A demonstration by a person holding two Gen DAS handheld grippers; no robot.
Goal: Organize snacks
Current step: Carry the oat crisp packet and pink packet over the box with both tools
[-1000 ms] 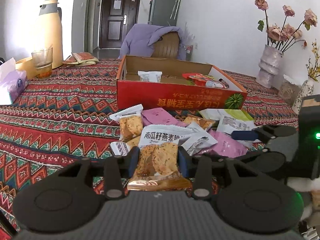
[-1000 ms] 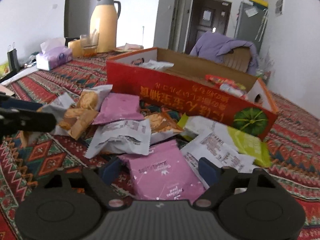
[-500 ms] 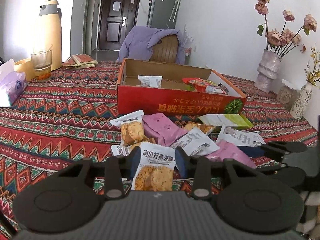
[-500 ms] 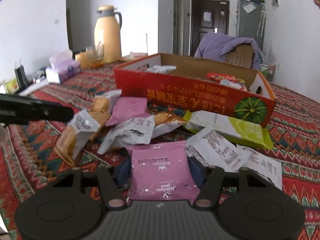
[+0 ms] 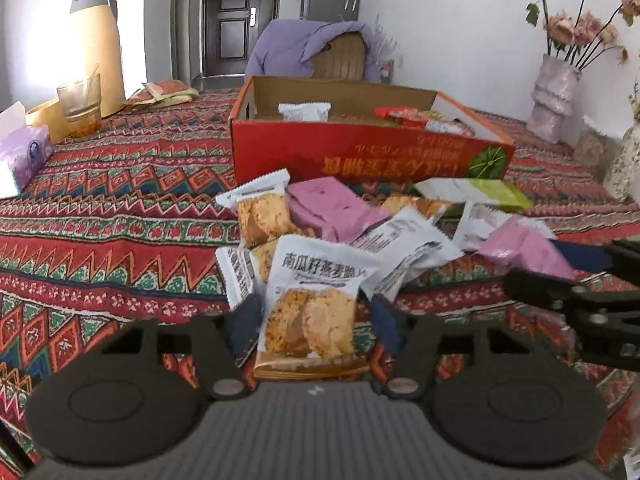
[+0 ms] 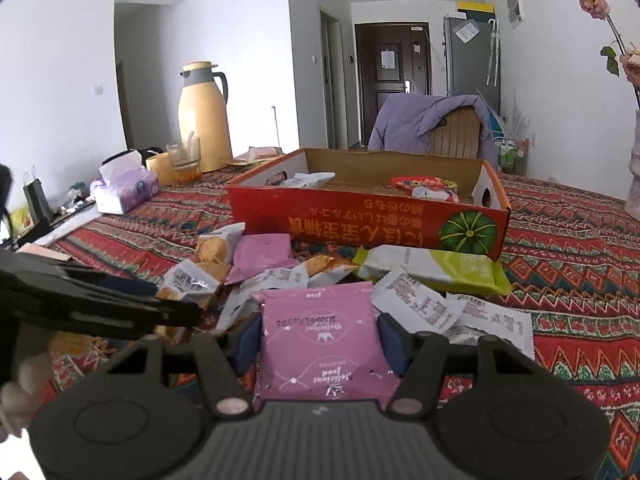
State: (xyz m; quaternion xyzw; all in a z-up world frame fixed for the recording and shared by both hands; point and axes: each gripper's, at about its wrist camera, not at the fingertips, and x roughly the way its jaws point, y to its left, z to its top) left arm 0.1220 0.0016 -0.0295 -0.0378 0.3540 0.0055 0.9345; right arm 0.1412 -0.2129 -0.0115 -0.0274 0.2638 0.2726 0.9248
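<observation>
From the left wrist we look along the left gripper (image 5: 316, 322), and between its blue pads sits a white cracker packet (image 5: 314, 304) with printed characters across the top. The jaws have just been opening; there is a gap on the right side between pad and wrapper, so we read them as slackened around the packet, not pinching it. Just past it lies the heap of snacks (image 5: 360, 224) on the patterned tablecloth (image 5: 100, 232): another cracker packet, pink packets, white wrappers, a green one. Behind the heap stands the red cardboard box (image 5: 372, 160), open on top, with a white packet and a red one inside. The right gripper (image 5: 576, 280) reaches in from the right edge with a pink packet. Far left we have a yellow thermos (image 5: 94, 40), a glass (image 5: 80, 102) and a tissue pack (image 5: 22, 152).

Over to the right wrist. The right gripper (image 6: 318, 338) has a pink packet (image 6: 322, 344) squarely between its pads, both sides pressing on the wrapper, so we call that a firm hold at a middling width. The packet sits near the heap, short of the box (image 6: 368, 220). The left gripper (image 6: 188, 314) comes in from the left over the crackers.
</observation>
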